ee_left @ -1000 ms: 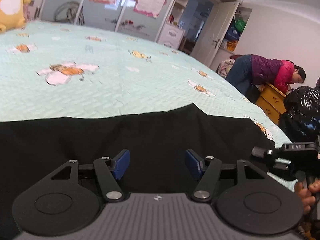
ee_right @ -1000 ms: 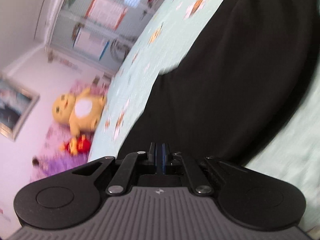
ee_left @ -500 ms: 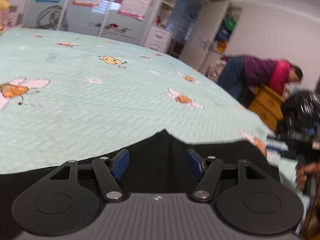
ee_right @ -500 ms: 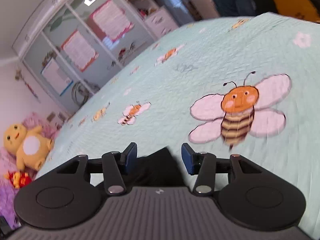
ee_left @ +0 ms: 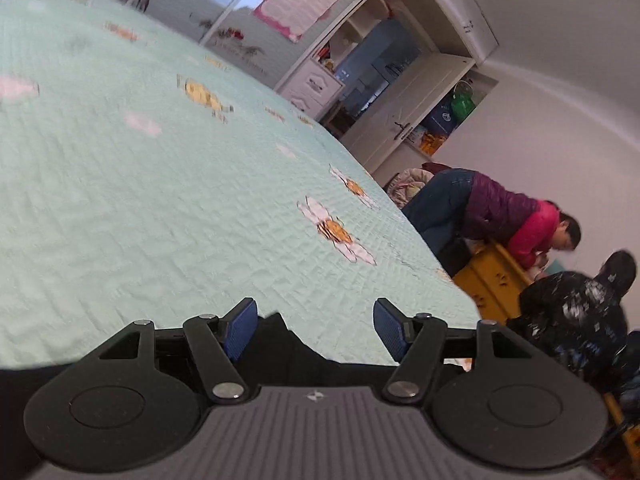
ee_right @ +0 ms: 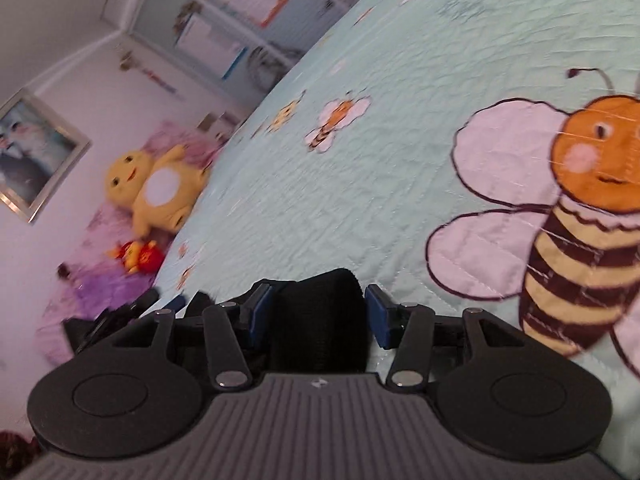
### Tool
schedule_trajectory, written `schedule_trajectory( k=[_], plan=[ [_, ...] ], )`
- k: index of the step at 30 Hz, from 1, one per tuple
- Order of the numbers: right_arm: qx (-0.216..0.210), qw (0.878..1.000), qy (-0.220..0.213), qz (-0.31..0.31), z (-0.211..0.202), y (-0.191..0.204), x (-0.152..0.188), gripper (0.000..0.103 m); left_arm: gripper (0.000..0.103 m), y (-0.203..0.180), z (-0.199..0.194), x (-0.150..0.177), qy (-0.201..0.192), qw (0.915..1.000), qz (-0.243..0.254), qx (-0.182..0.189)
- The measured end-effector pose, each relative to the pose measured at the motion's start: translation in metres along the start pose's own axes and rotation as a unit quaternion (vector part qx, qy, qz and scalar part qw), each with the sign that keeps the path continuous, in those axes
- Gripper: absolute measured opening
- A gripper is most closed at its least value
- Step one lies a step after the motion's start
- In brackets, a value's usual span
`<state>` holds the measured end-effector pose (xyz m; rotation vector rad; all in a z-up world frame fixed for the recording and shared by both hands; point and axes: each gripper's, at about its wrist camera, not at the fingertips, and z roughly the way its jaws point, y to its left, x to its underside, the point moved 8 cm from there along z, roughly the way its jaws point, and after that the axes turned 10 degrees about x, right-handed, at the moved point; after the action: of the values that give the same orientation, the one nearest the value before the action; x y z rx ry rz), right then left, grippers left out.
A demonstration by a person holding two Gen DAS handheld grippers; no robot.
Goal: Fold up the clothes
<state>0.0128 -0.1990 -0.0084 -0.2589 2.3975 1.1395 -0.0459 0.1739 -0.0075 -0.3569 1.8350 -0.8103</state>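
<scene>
A second ago the right gripper (ee_right: 318,312) was pinched shut over the black garment (ee_right: 320,320); now its jaws stand apart, the cloth loose between them at six o'clock on the bedspread (ee_right: 400,160). The left gripper (ee_left: 314,330) stays open, unpinched cloth below it.

Two wrist fisheyes, low over the bed.
Left view faces across the mint-green quilted bee-print bedspread (ee_left: 168,184) toward white wardrobe (ee_left: 404,92); right view tilted, toward yellow plush toy (ee_right: 154,188). Both share bedspread and black garment edge (ee_right: 320,320).
</scene>
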Motion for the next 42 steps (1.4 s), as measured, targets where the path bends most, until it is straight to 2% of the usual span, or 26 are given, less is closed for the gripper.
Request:
schedule_trajectory(
  k=[2, 5, 8, 12, 15, 16, 17, 18, 19, 21, 22, 25, 30, 32, 34, 39, 42],
  plan=[
    [-0.011, 1.0, 0.009, -0.014, -0.001, 0.004, 0.001, 0.052, 0.067, 0.002, 0.004, 0.006, 0.001, 1.0, 0.005, -0.006],
    [0.008, 0.999, -0.003, -0.04, -0.001, 0.008, 0.003, 0.045, 0.067, 0.005, 0.008, 0.012, 0.001, 0.9996, 0.016, -0.022],
    [0.041, 0.998, -0.035, -0.034, -0.004, 0.005, -0.001, 0.017, 0.067, 0.007, 0.009, 0.011, -0.001, 0.9989, 0.024, -0.04],
    [0.068, 0.995, -0.079, 0.005, -0.025, -0.008, 0.001, 0.003, 0.067, 0.01, 0.01, 0.012, -0.004, 0.9985, 0.026, -0.049],
    [0.058, 0.995, -0.071, 0.031, -0.023, -0.02, 0.008, 0.003, 0.068, 0.01, 0.01, 0.013, -0.002, 0.9979, 0.034, -0.055],
    [0.051, 0.995, -0.079, 0.035, -0.026, -0.019, 0.007, 0.009, 0.068, 0.01, 0.01, 0.014, -0.002, 0.9979, 0.034, -0.054],
    [0.042, 0.995, -0.088, 0.038, -0.03, -0.018, 0.006, 0.01, 0.068, 0.01, 0.01, 0.014, -0.002, 0.998, 0.034, -0.054],
    [0.035, 0.994, -0.094, 0.037, -0.034, -0.017, 0.002, 0.019, 0.068, 0.01, 0.01, 0.014, -0.003, 0.9981, 0.033, -0.053],
    [0.035, 0.994, -0.093, 0.032, -0.034, -0.017, -0.002, 0.039, 0.068, 0.01, 0.01, 0.014, -0.003, 0.9981, 0.032, -0.052],
    [0.034, 0.995, -0.092, 0.023, -0.034, -0.017, -0.01, 0.061, 0.068, 0.01, 0.009, 0.015, -0.004, 0.9981, 0.033, -0.052],
    [0.033, 0.996, -0.084, 0.017, -0.031, -0.017, -0.013, 0.061, 0.068, 0.01, 0.009, 0.015, -0.004, 0.9981, 0.033, -0.051],
    [0.018, 0.999, -0.022, -0.022, -0.005, -0.011, -0.012, 0.06, 0.069, 0.01, 0.009, 0.016, -0.006, 0.9984, 0.03, -0.048],
    [-0.019, 0.996, 0.037, -0.084, 0.02, 0.006, -0.006, 0.06, 0.07, 0.013, 0.008, 0.016, -0.011, 0.9989, 0.019, -0.041],
    [-0.018, 0.994, 0.038, -0.101, 0.026, 0.015, -0.004, 0.055, 0.071, 0.013, 0.009, 0.016, -0.01, 0.999, 0.018, -0.04],
    [-0.005, 0.994, 0.03, -0.105, 0.027, 0.016, -0.004, 0.034, 0.071, 0.013, 0.008, 0.016, -0.011, 0.999, 0.016, -0.039],
    [0.038, 0.995, -0.026, -0.092, 0.006, 0.017, 0.005, 0.022, 0.068, 0.015, 0.007, 0.015, -0.019, 0.9991, 0.011, -0.037],
    [0.066, 0.994, -0.047, -0.08, -0.005, 0.007, 0.017, 0.019, 0.067, 0.017, 0.005, 0.015, -0.023, 0.999, 0.005, -0.038]
  ],
)
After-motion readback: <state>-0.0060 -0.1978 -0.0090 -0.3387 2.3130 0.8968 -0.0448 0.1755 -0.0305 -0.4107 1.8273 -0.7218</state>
